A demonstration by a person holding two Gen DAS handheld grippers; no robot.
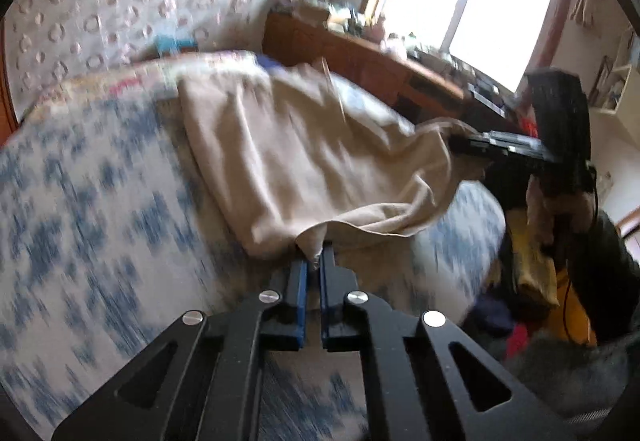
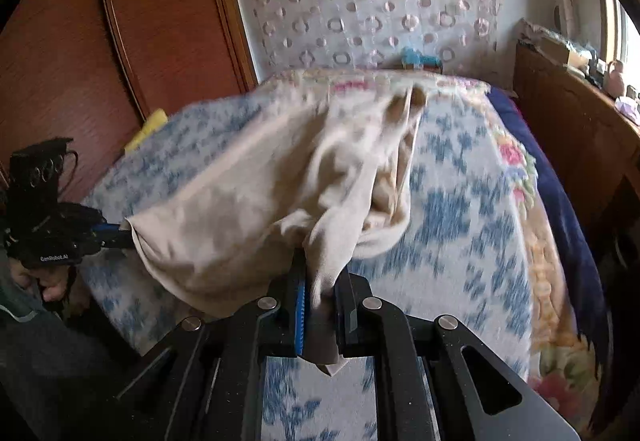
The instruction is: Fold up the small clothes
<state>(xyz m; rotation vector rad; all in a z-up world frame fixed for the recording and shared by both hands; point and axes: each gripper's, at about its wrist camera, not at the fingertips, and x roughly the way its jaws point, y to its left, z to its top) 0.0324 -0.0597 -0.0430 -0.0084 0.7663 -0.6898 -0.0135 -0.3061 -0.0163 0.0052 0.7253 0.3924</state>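
I have a beige cloth (image 1: pixel 304 161) pinched in both claws, and it hangs between them just over the bed (image 1: pixel 80 209) with the blue and white cover. My left claw (image 1: pixel 314 255) is clenched on one corner of the cloth, with only a little bit of cloth between the blue pads. My right claw (image 2: pixel 320 289) is clenched on another corner, and there a thick bunch of cloth is stuffed deep between the jaws and pokes out the back. In the left view I can see the right claw off to the side with the cloth edge running to it, and the far part of the cloth lies on the bed. Everything looks smeared, so I think the cloth is on the move. I think this step is lifting the near edge so it can be folded over to the far side. To do it well, I would keep both claws at the same height and pull them gently apart, so the edge between them goes straight and flat. I would not pull hard, because the left corner is held by so little cloth that it could slip out. Then I would carry the edge across and lay it down even with the far edge before letting go.
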